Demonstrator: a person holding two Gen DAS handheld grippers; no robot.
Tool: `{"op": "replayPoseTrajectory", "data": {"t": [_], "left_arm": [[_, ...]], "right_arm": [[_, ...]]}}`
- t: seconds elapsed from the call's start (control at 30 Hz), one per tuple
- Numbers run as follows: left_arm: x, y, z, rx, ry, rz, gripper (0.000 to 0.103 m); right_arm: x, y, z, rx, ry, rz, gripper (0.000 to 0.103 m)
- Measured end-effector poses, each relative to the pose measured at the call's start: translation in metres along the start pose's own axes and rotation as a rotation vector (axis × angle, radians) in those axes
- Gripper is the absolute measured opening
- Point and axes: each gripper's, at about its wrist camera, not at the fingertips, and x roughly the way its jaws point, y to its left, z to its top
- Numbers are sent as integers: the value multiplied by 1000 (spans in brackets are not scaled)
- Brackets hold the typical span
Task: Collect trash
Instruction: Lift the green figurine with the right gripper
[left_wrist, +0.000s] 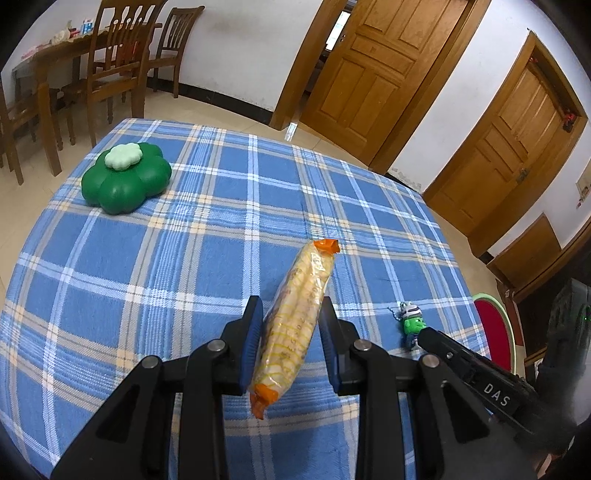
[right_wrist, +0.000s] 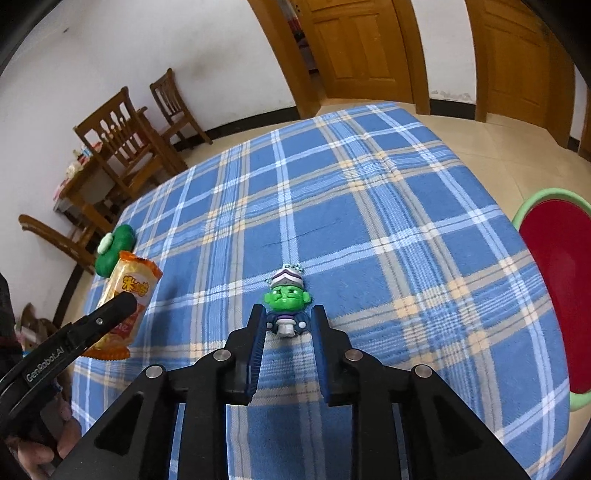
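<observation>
I'm holding the left gripper clamped on the snack packet, which is hanging lengthwise between the blue pads, lifted off the table and tilted toward the far right corner. The right gripper is sitting low near the table's near edge, its fingers either side of the green-faced toy figure; I can't tell whether the pads are pressing on it or just flanking it. The green flower-shaped container is sitting lid on by the far left corner, well apart from both grippers. Between it and me, the plaid cloth is giving wide open room across the middle. Off the right edge, the red bowl with a green rim is standing close beside the table.
</observation>
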Motion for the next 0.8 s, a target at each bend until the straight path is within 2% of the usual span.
{"op": "replayPoseTrajectory", "data": {"t": [0.3, 0.53, 0.8], "left_arm": [[9, 7, -1, -14, 19, -1, 30], [9, 5, -3, -6, 22, -5, 30], [4, -5, -6, 10, 21, -18, 30]], "right_arm": [[14, 10, 2, -25, -9, -45, 28], [17, 14, -1, -54, -39, -84, 26], [5, 6, -5, -35, -33, -41, 25]]}}
